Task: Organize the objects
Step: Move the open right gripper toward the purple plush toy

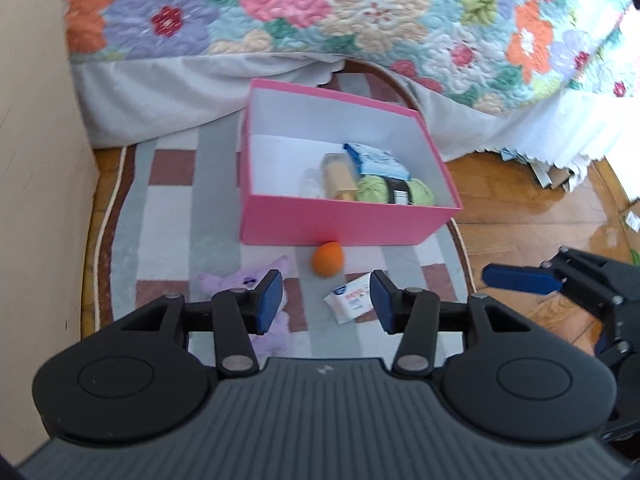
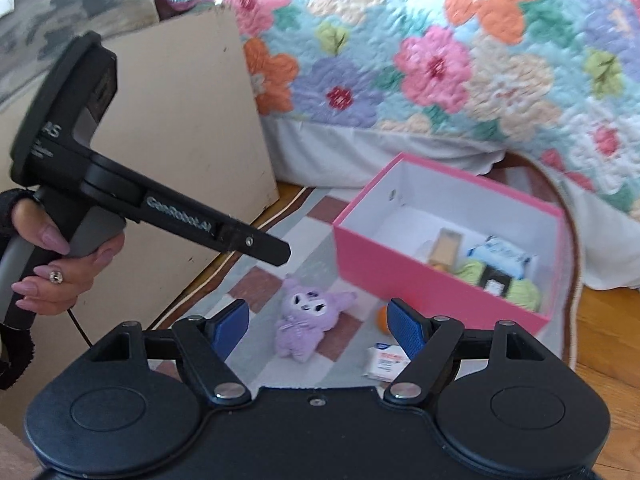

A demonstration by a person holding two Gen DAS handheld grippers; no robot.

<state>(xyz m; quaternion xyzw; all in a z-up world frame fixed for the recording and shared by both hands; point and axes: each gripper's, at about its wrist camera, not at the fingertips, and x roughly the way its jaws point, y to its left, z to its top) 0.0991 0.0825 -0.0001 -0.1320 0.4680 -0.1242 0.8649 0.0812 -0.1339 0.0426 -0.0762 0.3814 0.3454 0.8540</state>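
Plush toy (image 2: 306, 318) was seen lying on rug (image 2: 256, 280) beside pink box (image 2: 420, 276) — both grippers, left gripper (image 1: 326, 304) and right gripper (image 2: 316, 326), were spread, empty — body should be pinched centrally.

Both grippers (image 1: 325, 300) (image 2: 316, 326) were matte black with blue ribbed finger pads (image 2: 405, 328) and silver pivot screws. The left hand (image 2: 60, 264) showed long pink nails, a jewelled ring and a black fuzzy cuff.
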